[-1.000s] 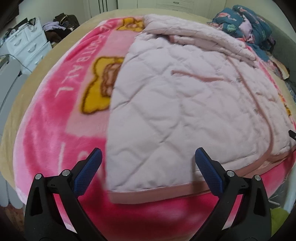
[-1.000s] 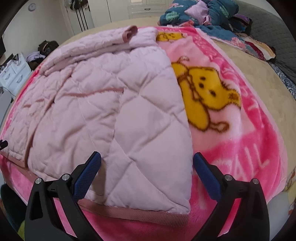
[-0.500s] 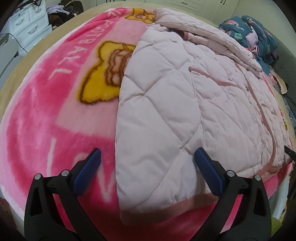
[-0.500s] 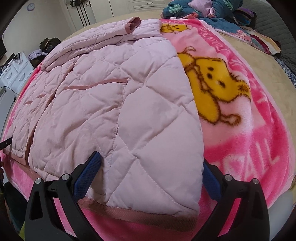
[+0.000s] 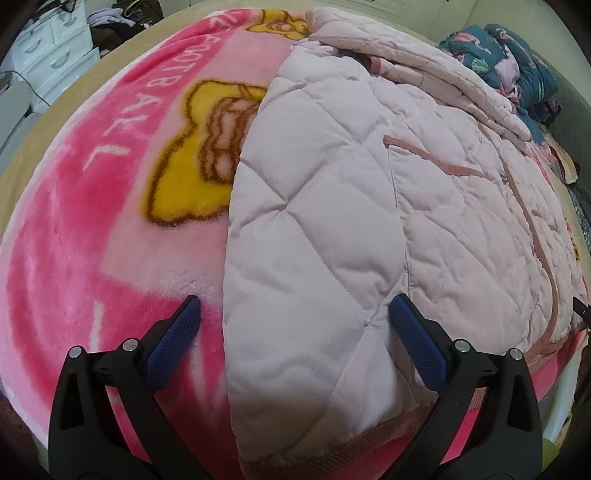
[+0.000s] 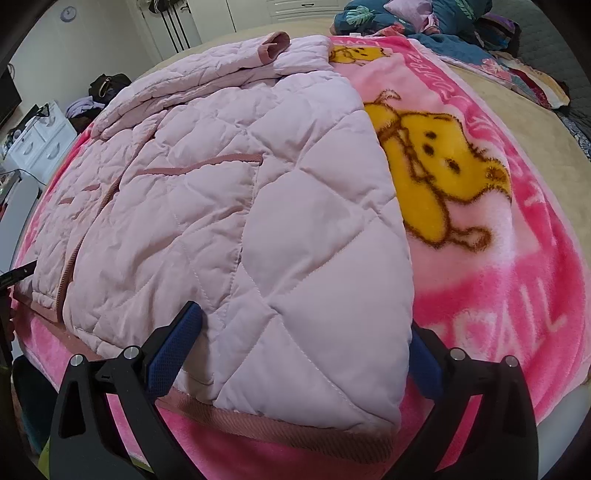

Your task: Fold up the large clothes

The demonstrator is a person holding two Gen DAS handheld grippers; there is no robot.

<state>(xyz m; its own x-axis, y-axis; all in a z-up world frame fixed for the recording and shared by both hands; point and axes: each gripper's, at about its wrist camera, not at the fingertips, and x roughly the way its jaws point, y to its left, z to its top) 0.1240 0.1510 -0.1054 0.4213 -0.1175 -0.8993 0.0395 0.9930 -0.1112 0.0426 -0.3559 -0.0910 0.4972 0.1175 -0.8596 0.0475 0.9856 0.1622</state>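
A pale pink quilted jacket (image 5: 332,206) (image 6: 229,206) lies flat on a bright pink blanket, front up, with a darker pink ribbed hem along the near edge. My left gripper (image 5: 295,314) is open and straddles the jacket's near left hem corner; its left pad is over the blanket, its right pad on the quilting. My right gripper (image 6: 303,325) is open around the near right hem corner, and the fabric bulges between its pads and hides most of the right one. A sleeve with a pink cuff (image 6: 275,46) is folded across the top.
The pink blanket (image 5: 92,229) (image 6: 517,277) with yellow cartoon figures covers a beige bed. A pile of dark teal patterned clothes (image 5: 517,62) (image 6: 424,18) sits at the far end. A white drawer unit (image 5: 55,55) stands beside the bed. The bed's near edge lies just below the hem.
Both grippers have moved forward and down onto the jacket's near hem corners. The fabric now sits between the open pads. The jaws keep the same width.
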